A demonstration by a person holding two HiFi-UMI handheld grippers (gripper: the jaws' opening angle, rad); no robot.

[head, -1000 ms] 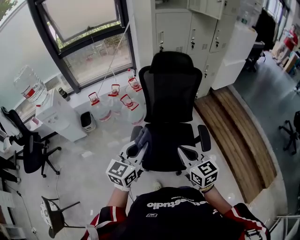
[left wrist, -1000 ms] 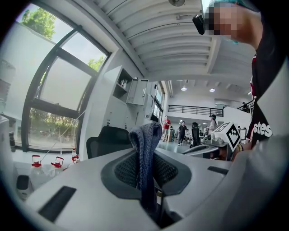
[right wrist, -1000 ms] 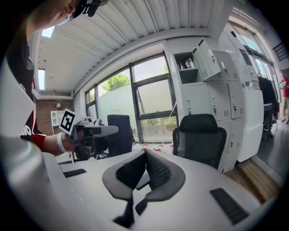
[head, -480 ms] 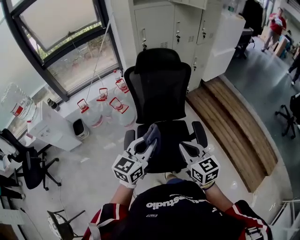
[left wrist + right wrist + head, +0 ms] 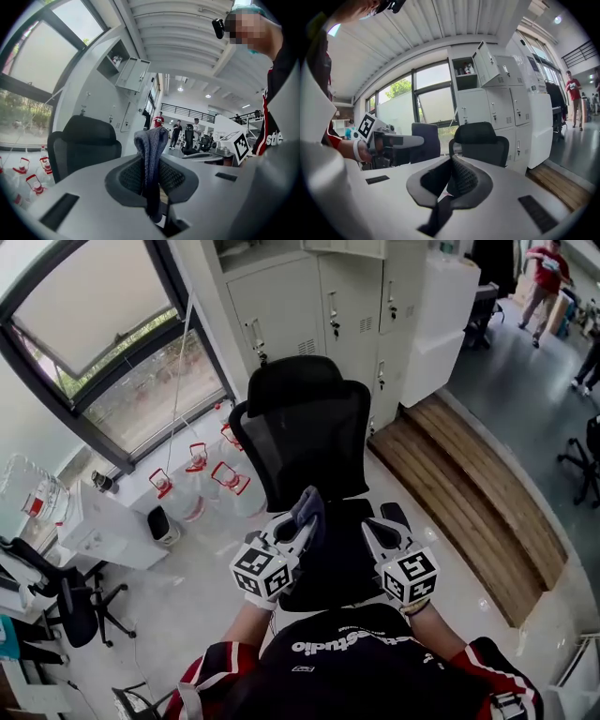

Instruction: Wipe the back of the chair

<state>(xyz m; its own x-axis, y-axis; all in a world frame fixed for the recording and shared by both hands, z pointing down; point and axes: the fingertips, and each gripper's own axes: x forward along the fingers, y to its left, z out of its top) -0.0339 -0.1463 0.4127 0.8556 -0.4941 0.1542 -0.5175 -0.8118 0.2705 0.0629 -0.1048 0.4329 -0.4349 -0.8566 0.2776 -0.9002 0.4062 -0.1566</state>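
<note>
A black office chair with a mesh back (image 5: 305, 442) and a headrest (image 5: 295, 381) faces me in the head view. Its seat (image 5: 337, 559) lies under both grippers. My left gripper (image 5: 302, 521) is shut on a grey-blue cloth (image 5: 310, 504), held up just short of the lower front of the chair back. The left gripper view has the cloth (image 5: 151, 159) standing upright between the jaws of the left gripper (image 5: 151, 168), with the chair (image 5: 84, 140) beyond at the left. My right gripper (image 5: 378, 526) is beside it over the seat. The right gripper (image 5: 452, 173) is shut with nothing in it, and the chair (image 5: 480, 140) is ahead.
Large water bottles (image 5: 202, 474) stand by the window behind the chair to the left. White lockers (image 5: 319, 296) stand behind the chair and a raised wooden platform (image 5: 469, 493) runs along the right. Another black chair (image 5: 56, 601) is at the far left. People (image 5: 544, 277) stand far off.
I have moved closer to the chair. Both grippers have risen from the seat's front edge toward the chair back, the left one still holding the cloth.
</note>
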